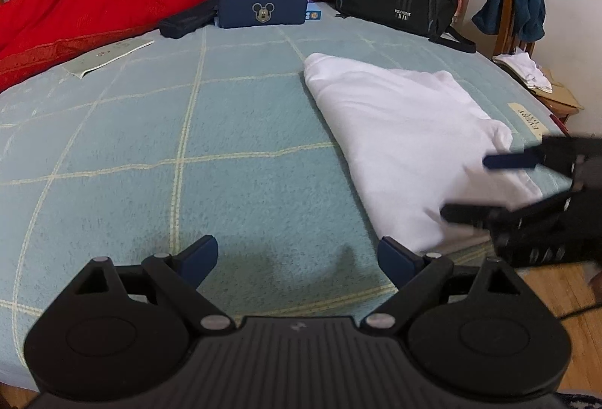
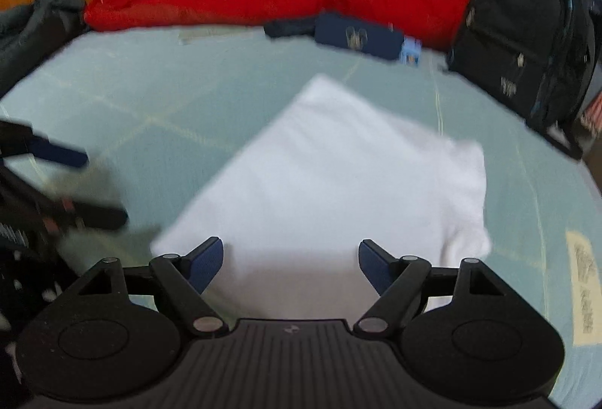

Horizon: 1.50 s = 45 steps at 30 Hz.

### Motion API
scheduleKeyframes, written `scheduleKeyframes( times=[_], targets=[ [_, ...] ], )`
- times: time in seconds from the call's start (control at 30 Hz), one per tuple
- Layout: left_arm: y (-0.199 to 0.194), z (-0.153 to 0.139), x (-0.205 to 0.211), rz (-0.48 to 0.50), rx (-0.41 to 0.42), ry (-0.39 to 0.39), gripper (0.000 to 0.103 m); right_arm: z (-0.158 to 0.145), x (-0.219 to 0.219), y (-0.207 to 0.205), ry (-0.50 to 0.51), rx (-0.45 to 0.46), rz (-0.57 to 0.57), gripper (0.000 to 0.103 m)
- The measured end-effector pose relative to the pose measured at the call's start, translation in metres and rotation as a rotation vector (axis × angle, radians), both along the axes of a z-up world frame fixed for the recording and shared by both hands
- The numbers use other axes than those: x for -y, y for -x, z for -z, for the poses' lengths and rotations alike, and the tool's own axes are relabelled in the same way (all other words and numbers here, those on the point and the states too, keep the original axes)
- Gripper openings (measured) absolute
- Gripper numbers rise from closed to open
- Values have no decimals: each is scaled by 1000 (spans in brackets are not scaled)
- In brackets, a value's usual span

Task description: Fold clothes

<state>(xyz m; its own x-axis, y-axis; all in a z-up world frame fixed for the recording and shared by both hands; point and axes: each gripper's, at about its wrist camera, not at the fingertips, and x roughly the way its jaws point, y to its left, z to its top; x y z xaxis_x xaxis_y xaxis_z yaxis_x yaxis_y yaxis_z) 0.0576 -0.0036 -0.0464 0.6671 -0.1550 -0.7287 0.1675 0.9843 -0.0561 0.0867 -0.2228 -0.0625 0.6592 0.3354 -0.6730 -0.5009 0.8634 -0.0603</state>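
Left wrist view: a white garment [image 1: 406,142] lies folded into a compact, layered packet on the right side of a bed [image 1: 188,153] covered in a pale blue checked blanket, its edges fairly even. The cloth looks light, soft and limp, likely to sag or slide open if lifted by one layer; a hold through all layers at a corner or along the thick folded edge would seem safest. The left tool [image 1: 297,258] hovers over bare blanket just left of the garment's near corner, jaws spread wide, holding nothing. The right tool [image 1: 466,187] reaches in from the right, jaws apart over the garment's near end; whether they touch the cloth cannot be told.

Right wrist view, blurred: the same garment [image 2: 338,175] fills the centre of the bed [image 2: 131,96]. The right tool [image 2: 289,266] stands wide open above its near edge, gripping nothing. The left tool [image 2: 94,187] shows at the left, open.
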Motion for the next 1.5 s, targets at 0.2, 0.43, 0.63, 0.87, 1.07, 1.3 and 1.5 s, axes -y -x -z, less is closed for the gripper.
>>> scheduleKeyframes(
  times=[0.2, 0.43, 0.63, 0.87, 1.07, 1.3, 1.5],
  targets=[
    [1, 0, 4, 12, 0, -23, 92, 10, -23, -7, 16, -16, -67, 86],
    [3, 1, 7, 27, 0, -27, 92, 12, -13, -4, -9, -65, -60, 86],
    [4, -1, 7, 31, -1, -26, 92, -13, -1, -28, -24, 17, -15, 87],
    [1, 1, 6, 29, -16, -24, 92, -11, 23, -101, -130, -51, 49, 87],
    [-3, 5, 0, 18, -27, -16, 92, 13, 51, -128, -207, -147, 99, 83],
    [-4, 9, -2, 21, -33, -4, 92, -20, 27, -138, -114, -68, 142, 88],
    [-5, 10, -9, 12, -32, 6, 92, 1, 14, -192, -102, -199, 228, 91]
  ],
)
